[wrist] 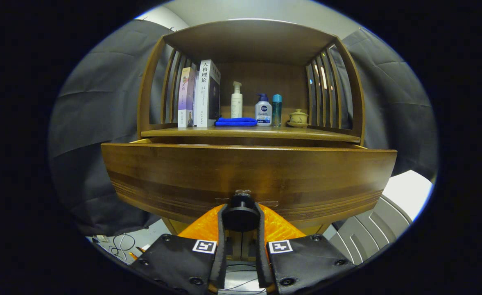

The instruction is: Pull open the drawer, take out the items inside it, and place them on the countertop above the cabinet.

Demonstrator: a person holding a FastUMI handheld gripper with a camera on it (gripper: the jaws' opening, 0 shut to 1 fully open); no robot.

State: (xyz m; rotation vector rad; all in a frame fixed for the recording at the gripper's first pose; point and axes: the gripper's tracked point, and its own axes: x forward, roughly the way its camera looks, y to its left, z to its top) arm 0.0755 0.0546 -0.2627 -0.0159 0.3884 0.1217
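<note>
The wooden drawer front stands pulled out toward me from the cabinet, its top edge just below the countertop. A round dark knob on the drawer front sits between my two fingers, and my gripper is shut on it. The inside of the drawer is hidden behind its front panel. On the countertop a folded blue cloth lies in front of a white pump bottle.
Two books stand at the countertop's left. A squat pump bottle, a teal bottle and a small lidded cup on a saucer stand at its right. Slatted sides and a wooden roof enclose the shelf. Cables lie on the floor lower left.
</note>
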